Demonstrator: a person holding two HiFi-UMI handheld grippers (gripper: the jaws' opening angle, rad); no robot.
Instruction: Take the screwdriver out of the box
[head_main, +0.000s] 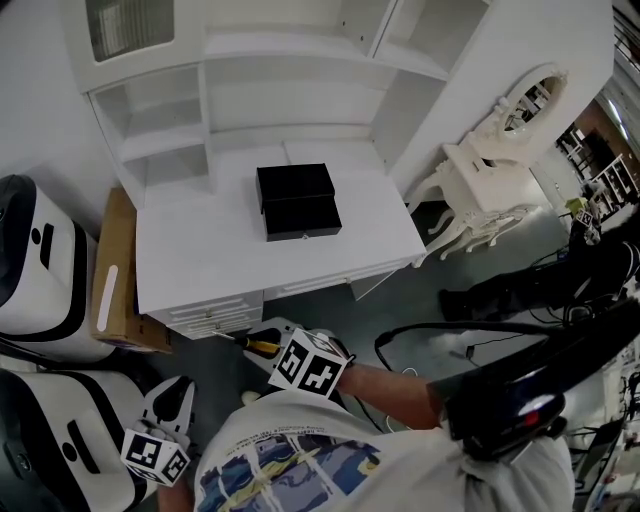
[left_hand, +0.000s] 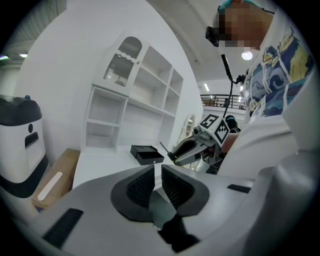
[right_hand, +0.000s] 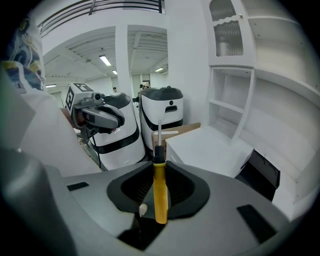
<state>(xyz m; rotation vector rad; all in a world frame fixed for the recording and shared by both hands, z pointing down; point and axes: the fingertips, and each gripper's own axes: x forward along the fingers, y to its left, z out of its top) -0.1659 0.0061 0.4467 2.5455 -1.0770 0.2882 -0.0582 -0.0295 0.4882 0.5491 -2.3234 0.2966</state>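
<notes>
Right gripper view shows the right gripper (right_hand: 160, 165) squeezing the yellow handle of the screwdriver (right_hand: 160, 195), with the metal tip poking out past the jaws. The black box (head_main: 298, 202) sits on the white desk (head_main: 200, 265), well apart from the screwdriver, which is down in front of the desk. The left gripper (left_hand: 157, 170) has its jaws nearly together with nothing in them.

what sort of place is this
Likely a big indoor hall set up as a mock room, not a home: a white desk with shelves, an ornate dressing table, bulky white machines, strip lights overhead.
</notes>
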